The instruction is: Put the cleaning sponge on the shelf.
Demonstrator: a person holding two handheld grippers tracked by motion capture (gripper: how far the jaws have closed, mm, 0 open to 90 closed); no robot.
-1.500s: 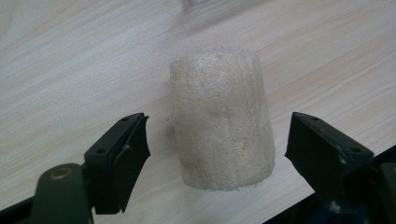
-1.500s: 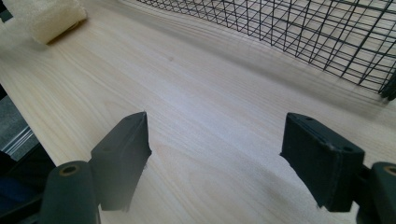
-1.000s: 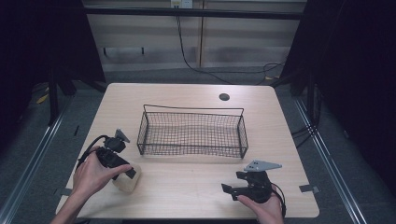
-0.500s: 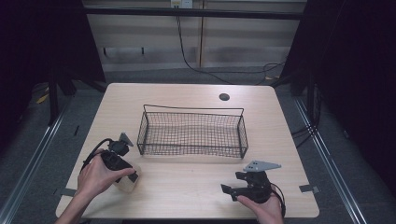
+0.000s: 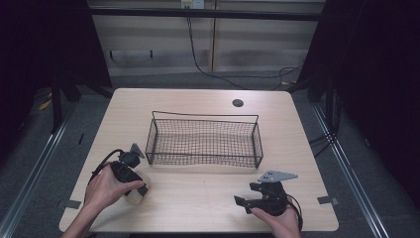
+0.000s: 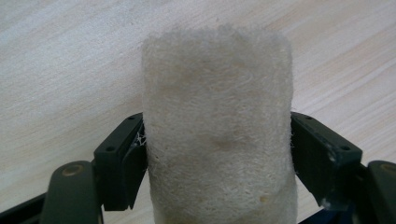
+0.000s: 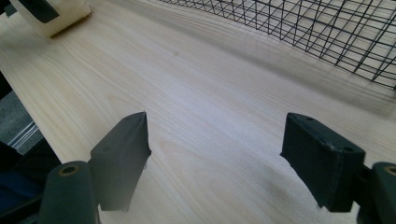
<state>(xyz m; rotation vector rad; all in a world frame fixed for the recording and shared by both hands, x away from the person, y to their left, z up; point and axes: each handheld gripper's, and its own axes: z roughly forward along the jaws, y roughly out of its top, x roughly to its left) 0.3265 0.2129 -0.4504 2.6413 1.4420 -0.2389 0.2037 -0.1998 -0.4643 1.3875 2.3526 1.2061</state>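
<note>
Gripping a pale fibrous sponge [image 6: 218, 130], the left gripper [image 6: 217, 154] has one jaw pressed against each side of it. In the high view this left gripper [image 5: 140, 191] sits at the 7 o'clock corner of the desk [image 5: 198, 193], with the sponge [image 5: 133, 191] resting on the desk surface under the hand [image 5: 106, 186]. The wire basket [image 5: 205, 141] stands at the centre of the desk, just beyond the sponge toward 1 o'clock. The right gripper [image 5: 242, 202] rests at 5 o'clock, near the desk's front edge. Its jaws stand wide apart with nothing between them, over bare wood.
</note>
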